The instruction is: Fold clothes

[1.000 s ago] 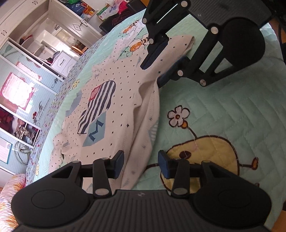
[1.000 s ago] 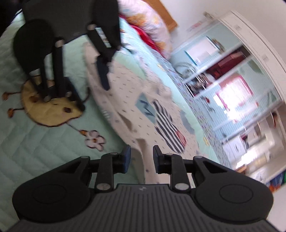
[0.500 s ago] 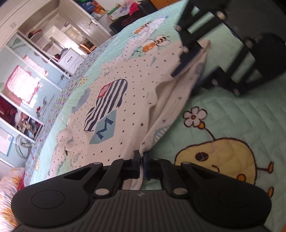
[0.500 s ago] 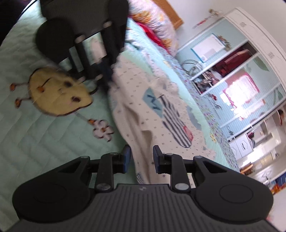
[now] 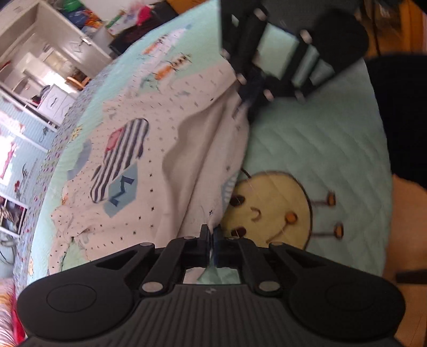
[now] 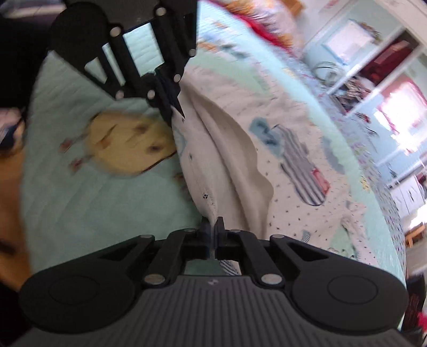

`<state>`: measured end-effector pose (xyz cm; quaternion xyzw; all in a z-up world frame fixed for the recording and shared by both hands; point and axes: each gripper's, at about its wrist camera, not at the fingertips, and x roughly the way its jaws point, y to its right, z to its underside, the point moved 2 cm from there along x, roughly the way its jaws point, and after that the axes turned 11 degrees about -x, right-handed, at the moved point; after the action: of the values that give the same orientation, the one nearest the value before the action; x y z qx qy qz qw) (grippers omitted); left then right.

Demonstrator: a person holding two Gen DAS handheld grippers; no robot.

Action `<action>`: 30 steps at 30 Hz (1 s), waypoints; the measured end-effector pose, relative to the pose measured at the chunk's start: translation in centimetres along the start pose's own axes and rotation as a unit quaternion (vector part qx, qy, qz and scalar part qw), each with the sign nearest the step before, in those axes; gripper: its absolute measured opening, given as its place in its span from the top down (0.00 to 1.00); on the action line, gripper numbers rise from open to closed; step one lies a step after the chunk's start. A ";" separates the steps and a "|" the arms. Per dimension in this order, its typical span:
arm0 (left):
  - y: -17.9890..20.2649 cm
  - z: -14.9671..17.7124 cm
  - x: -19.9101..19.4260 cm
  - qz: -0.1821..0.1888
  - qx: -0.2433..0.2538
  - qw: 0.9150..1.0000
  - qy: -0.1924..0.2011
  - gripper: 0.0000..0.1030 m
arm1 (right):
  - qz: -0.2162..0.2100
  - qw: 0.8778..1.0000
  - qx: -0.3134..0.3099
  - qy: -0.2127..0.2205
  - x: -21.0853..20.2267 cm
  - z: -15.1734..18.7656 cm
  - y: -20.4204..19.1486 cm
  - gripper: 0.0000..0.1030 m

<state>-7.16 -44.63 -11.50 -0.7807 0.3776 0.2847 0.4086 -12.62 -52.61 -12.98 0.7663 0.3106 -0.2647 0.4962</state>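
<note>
A white shirt (image 5: 160,165) with small dark dots and a striped patch lies on a mint green bedspread (image 5: 320,149). It also shows in the right wrist view (image 6: 267,170). My left gripper (image 5: 212,235) is shut on the shirt's near hem and lifts it off the bed. My right gripper (image 6: 213,227) is shut on the other end of the same hem. Each gripper shows in the other's view, the right gripper (image 5: 248,104) and the left gripper (image 6: 176,109), both pinching cloth. The hem is stretched between them in a raised fold.
A yellow cartoon figure (image 5: 269,208) is printed on the bedspread beside the hem. White cabinets and shelves (image 5: 40,69) stand beyond the bed. A floral pillow (image 6: 256,18) lies at the far end. Wooden floor (image 5: 405,213) shows past the bed's edge.
Both grippers closed on the shirt's hem, the left first and then the right, and have lifted the edge so a fold rises between them. Both views are blurred by motion.
</note>
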 end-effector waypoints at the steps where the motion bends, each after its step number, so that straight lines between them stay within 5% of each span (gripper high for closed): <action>1: 0.1 0.1 0.2 0.001 0.004 1.000 -0.004 0.99 | 0.002 1.000 -0.008 -0.002 0.0 0.0 -0.2 0.99; 7: -0.2 0.6 0.4 0.011 -0.003 1.000 -0.013 0.99 | -0.003 1.000 -0.030 -0.004 -0.2 0.0 -1.4 0.98; 19: -0.9 2.7 0.8 -0.056 0.014 0.998 -0.028 0.99 | 0.062 0.996 -0.054 -0.030 -0.9 2.3 -1.7 0.88; 23: -2.0 2.5 0.9 -0.033 -0.001 0.999 -0.040 1.00 | 0.052 0.998 -0.017 -0.034 -0.3 2.6 -0.6 1.00; 30: -2.1 3.2 0.0 -0.011 -0.008 0.998 -0.058 1.00 | 0.032 0.998 -0.005 -0.047 -1.1 3.0 -1.0 1.00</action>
<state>-5.88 -41.12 -12.20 -0.7704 0.3419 0.3282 0.4266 -14.38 -55.37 -13.87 0.7603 0.2635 -0.2826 0.5222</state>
